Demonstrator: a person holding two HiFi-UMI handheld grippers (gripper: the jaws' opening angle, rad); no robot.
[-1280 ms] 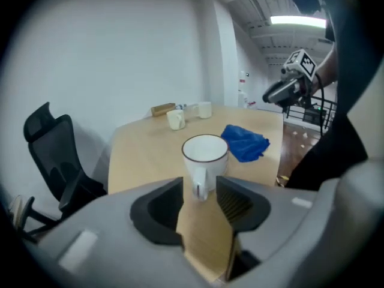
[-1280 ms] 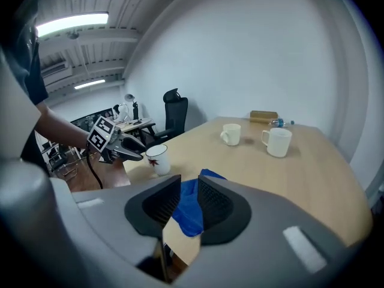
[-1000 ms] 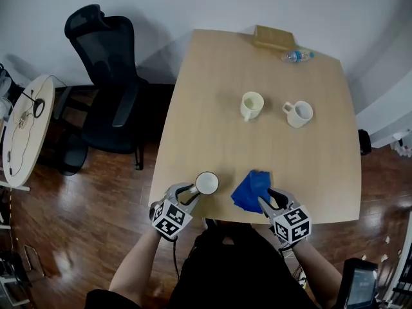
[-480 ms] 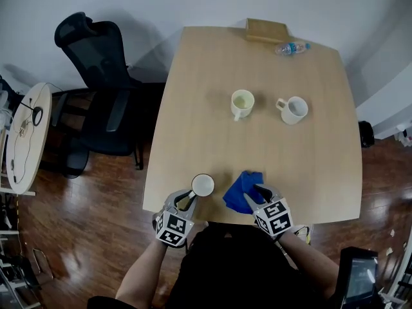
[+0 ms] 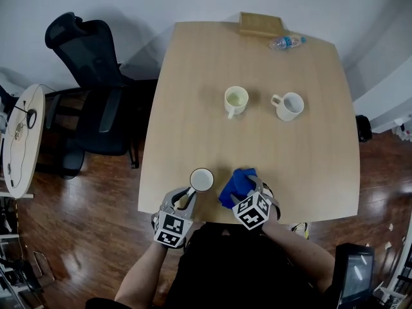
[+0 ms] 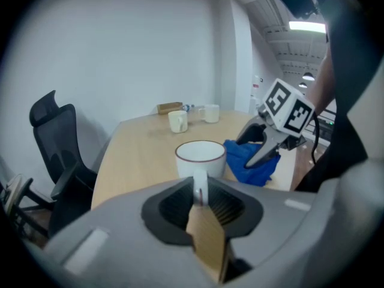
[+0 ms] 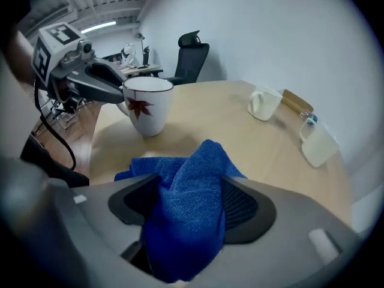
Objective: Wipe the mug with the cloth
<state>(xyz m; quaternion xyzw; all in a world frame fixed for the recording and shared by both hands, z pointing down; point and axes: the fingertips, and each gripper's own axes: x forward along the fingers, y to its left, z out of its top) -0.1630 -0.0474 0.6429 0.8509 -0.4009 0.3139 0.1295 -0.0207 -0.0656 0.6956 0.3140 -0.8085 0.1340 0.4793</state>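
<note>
Mug [image 5: 201, 179]: white with a dark rim, marked with a red leaf in the right gripper view [image 7: 147, 107]; no lettering can be read on it. It is stood upright on the table [image 5: 257, 147] close to the near edge, toward the near left corner, and its handle is pinched between the closed jaws of the left gripper [image 6: 198, 192], which a second ago were spread around that handle. Cloth [image 5: 235, 184]: blue, just right of the mug and equally near the edge; it is bunched between the jaws of the right gripper [image 7: 187, 212], which have just been opening and are now spread wide, the fabric draped through the gap [image 7: 186, 203]. Earlier this gripper was placed at the cloth's right side; it is now set over the cloth and nearer the mug. Each gripper cube is covered with black-and-white square markers. Bare tabletop is left open between the mug and a cream cup [image 5: 235, 99] and a white cup [image 5: 288, 105] at mid-table. A wooden box [image 5: 261, 24] and a plastic bottle [image 5: 286, 42], its label too small to read, are placed at the far edge. An office chair [image 5: 90, 89] is stood left of the table.
</note>
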